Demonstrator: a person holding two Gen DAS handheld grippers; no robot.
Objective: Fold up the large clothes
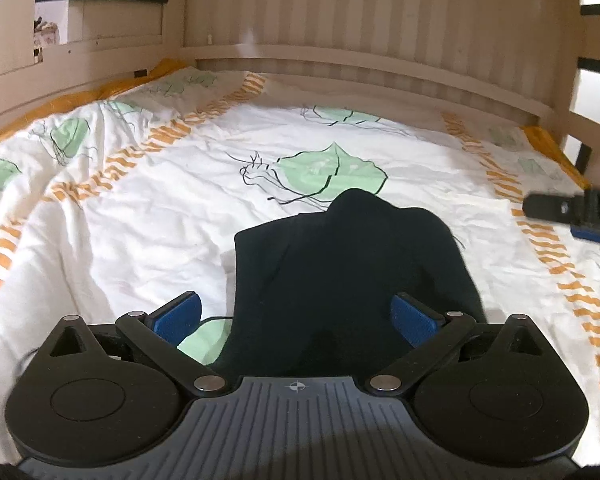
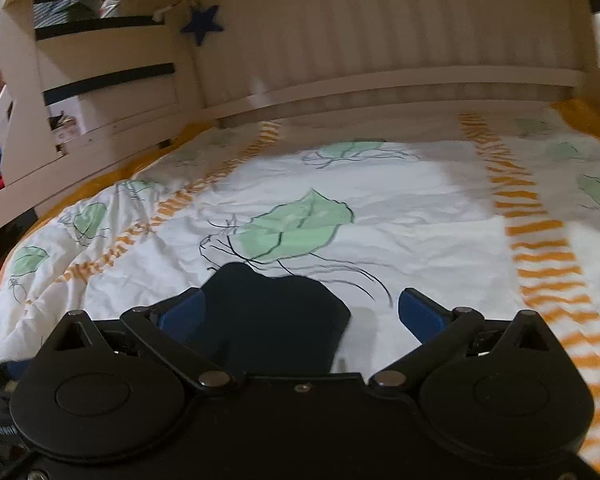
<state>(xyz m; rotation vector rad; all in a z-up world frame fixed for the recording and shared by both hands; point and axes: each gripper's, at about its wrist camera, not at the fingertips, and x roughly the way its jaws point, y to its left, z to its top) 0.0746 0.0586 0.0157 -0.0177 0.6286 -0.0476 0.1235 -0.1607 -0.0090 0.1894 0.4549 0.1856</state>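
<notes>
Bed with white quilt printed with green leaves and orange stripes filled both views, cream slatted wooden bed frame behind, blue star ornament hanging on it. Dark navy folded garment lay bunched mid-quilt, near edge, looks like a compact fold already set down. Left gripper stood wide above it, pads clear of cloth. Right gripper also wide, garment partly between jaws, nothing gripped. Likely released.
</notes>
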